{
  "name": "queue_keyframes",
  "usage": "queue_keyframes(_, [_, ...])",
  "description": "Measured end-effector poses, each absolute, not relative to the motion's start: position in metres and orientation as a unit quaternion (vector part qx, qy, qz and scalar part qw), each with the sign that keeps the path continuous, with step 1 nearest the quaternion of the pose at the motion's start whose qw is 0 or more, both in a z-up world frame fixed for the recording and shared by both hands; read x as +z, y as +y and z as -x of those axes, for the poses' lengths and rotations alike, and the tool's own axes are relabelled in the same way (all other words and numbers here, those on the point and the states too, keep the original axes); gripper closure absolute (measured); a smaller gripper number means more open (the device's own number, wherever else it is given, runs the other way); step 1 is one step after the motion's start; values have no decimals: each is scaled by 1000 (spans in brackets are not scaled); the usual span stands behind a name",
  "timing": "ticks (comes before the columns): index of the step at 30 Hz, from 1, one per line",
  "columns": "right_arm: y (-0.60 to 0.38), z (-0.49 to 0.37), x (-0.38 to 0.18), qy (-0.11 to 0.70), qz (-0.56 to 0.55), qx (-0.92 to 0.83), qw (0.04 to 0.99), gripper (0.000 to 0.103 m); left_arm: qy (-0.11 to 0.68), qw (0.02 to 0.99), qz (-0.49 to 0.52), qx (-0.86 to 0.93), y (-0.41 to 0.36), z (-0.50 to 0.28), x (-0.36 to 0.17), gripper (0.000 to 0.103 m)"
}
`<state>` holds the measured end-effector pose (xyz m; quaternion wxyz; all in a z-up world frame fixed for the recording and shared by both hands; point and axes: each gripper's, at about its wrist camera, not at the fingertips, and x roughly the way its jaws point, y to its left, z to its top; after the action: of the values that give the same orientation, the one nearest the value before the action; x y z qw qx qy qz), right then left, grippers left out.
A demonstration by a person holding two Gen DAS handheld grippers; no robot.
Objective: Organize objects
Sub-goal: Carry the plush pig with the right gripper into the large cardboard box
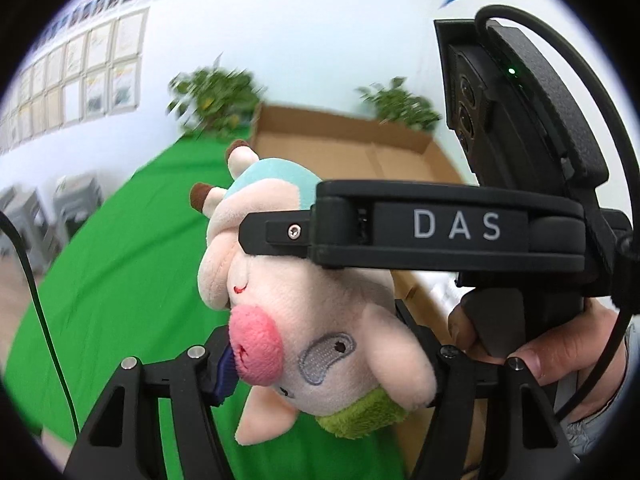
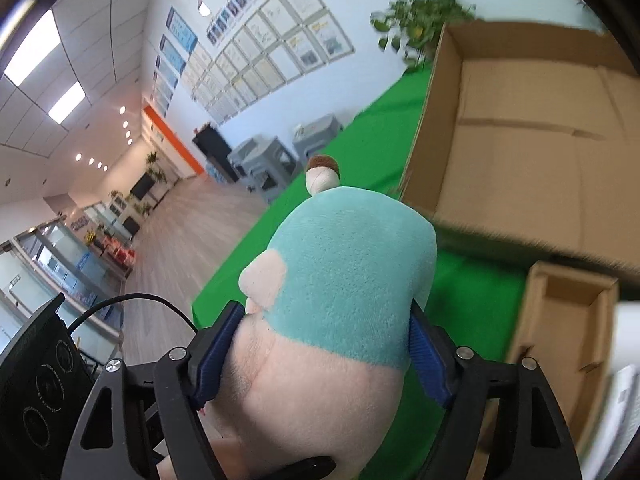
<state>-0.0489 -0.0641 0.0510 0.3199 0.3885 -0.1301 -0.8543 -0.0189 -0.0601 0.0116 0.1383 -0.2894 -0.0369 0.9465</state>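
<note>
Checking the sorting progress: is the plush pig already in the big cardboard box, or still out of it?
Out. The plush pig is held in both grippers above the green cloth; the big cardboard box lies beyond it.

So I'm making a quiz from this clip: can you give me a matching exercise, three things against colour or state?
Things:
1. soft plush pig toy
2. large open cardboard box
3. cloth covering the table

Descriptions:
A. bright green, spread flat
B. brown, open at the top
C. pink and teal, clamped in both the left gripper and the right gripper

Pairs: 1-C, 2-B, 3-A
</note>
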Motion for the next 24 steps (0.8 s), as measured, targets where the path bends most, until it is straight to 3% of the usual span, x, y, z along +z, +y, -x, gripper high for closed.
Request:
queue_keyframes(8, [11, 73, 187, -95, -297, -916, 252, 28, -19, 205, 190, 960, -23, 94, 88, 38])
queue_keyframes(13, [55, 82, 251, -91, -272, -931, 225, 29, -37, 234, 176, 956, -23, 127, 101, 38])
queue_keyframes(19, [67, 120, 242, -97, -294, -925, 221, 29, -51, 231, 198, 951, -24, 156, 77, 38])
queue_keyframes(24, [42, 181, 171, -99, -329, -914, 215, 29, -70, 229, 232, 943, -36, 171, 52, 38])
